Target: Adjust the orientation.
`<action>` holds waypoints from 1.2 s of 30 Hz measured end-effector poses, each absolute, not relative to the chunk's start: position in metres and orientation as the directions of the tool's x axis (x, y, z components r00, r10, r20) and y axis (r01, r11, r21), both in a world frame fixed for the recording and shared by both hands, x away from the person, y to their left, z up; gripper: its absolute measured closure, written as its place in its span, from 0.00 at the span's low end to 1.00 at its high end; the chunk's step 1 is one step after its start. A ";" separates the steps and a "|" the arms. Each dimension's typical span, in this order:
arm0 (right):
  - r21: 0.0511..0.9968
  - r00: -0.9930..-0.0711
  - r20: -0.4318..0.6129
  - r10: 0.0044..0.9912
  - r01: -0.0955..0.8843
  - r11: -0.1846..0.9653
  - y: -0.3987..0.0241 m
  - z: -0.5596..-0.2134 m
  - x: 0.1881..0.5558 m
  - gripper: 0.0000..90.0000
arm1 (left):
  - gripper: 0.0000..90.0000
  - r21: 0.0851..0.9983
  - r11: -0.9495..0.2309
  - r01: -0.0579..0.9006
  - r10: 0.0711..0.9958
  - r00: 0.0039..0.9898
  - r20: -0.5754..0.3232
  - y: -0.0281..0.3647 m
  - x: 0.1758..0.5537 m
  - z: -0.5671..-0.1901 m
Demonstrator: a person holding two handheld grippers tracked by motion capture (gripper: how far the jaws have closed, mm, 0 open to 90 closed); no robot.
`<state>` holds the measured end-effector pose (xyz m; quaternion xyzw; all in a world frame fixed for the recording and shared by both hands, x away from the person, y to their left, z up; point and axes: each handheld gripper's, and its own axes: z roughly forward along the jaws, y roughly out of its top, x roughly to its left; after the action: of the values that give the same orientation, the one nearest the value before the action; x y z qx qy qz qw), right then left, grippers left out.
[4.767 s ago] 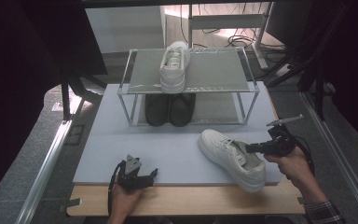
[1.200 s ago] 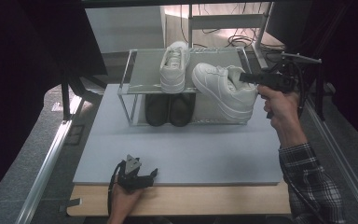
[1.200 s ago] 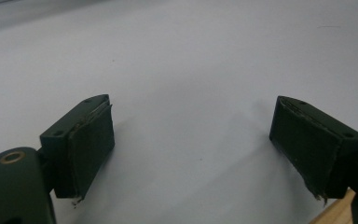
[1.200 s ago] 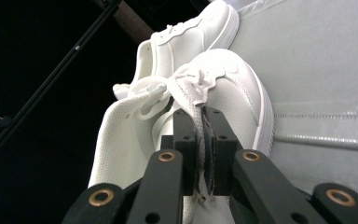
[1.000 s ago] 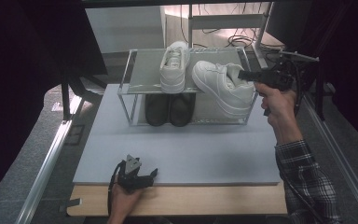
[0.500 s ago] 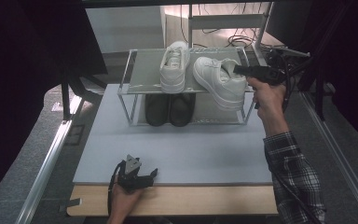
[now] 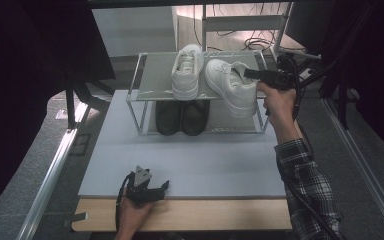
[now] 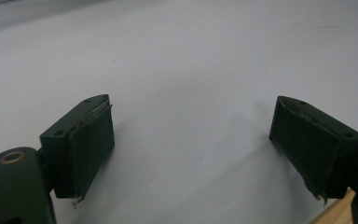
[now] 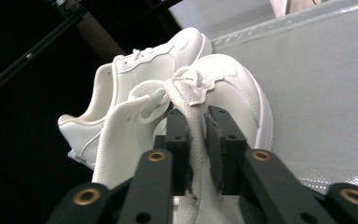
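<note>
On rack top [image 7: 155,75], white sneaker [image 7: 227,85] now beside its mate [image 7: 187,70]; right tool [image 7: 252,75] jaws just loosening around collar.

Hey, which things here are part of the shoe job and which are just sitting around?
In the job:
- white shoe with its collar between the right gripper jaws, which have just been opening
- its mate, already on the top shelf
- shoe rack

Just sitting around:
- black shoes on the lower shelf
- left gripper, open over the table
</note>
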<state>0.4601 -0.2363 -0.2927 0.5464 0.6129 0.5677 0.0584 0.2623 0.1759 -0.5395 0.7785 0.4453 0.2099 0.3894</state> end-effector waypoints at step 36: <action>0.850 -0.518 0.360 0.776 0.525 -0.044 -0.275 -0.285 0.399 0.78 | 0.15 0.793 -0.300 0.530 0.857 0.515 -0.020 0.176 0.262 -0.539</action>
<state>0.3993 -0.2748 -0.2852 0.4772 0.6816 0.5425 0.1159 0.2622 0.1758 -0.5395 0.7784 0.4453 0.2102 0.3893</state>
